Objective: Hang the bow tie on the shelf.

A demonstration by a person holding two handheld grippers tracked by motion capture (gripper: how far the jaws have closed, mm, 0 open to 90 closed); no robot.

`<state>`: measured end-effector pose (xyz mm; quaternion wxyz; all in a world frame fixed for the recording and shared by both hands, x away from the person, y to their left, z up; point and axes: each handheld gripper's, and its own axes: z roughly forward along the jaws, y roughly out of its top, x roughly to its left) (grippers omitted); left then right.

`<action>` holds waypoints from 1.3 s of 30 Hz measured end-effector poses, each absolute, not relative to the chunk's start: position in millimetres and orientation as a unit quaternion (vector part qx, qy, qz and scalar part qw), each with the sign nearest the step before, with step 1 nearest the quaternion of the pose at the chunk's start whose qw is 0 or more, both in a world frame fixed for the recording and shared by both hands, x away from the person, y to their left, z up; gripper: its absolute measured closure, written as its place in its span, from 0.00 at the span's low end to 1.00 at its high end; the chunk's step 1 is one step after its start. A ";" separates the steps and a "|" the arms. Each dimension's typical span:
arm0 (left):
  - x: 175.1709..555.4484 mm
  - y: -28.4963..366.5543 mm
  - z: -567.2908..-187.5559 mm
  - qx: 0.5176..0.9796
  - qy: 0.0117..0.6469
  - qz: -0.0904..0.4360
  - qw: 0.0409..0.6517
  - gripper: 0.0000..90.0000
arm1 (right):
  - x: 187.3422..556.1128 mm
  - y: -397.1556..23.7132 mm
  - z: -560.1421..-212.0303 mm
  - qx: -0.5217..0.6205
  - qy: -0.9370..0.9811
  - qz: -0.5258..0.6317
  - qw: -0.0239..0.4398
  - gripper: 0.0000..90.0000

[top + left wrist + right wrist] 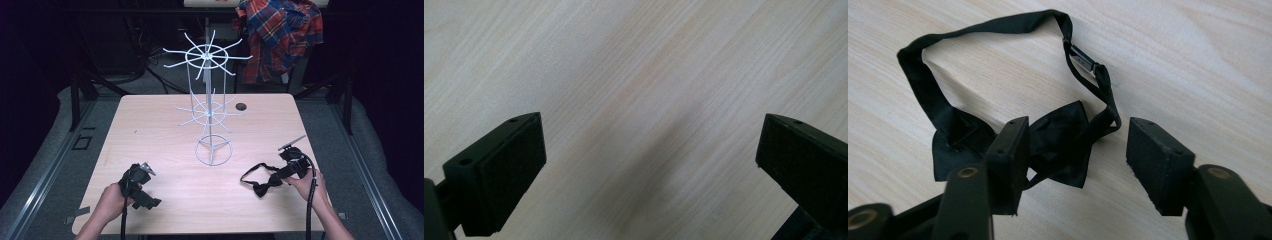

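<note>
Two hand-held tongs over a wooden bench, a bow tie at the right one.

Left tongs (651,165) gape wide over bare bench (165,125), near its front left. A white wire rack (210,107) stands mid-bench. Front right, the black bow tie (1048,140) lies flat with its strap looped; right tongs (1075,157) are open around one wing, not clamped.

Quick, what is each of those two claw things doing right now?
Left gripper: jaws open, holding nothing.
Right gripper: jaws open around the black bow tie, not gripping it.
</note>
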<state>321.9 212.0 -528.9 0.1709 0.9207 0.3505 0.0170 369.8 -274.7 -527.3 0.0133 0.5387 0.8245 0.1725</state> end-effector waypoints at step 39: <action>321.4 210.0 -530.2 0.922 0.347 0.012 0.170 0.00 | 366.1 -272.2 -506.0 0.504 0.832 0.207 0.103 0.99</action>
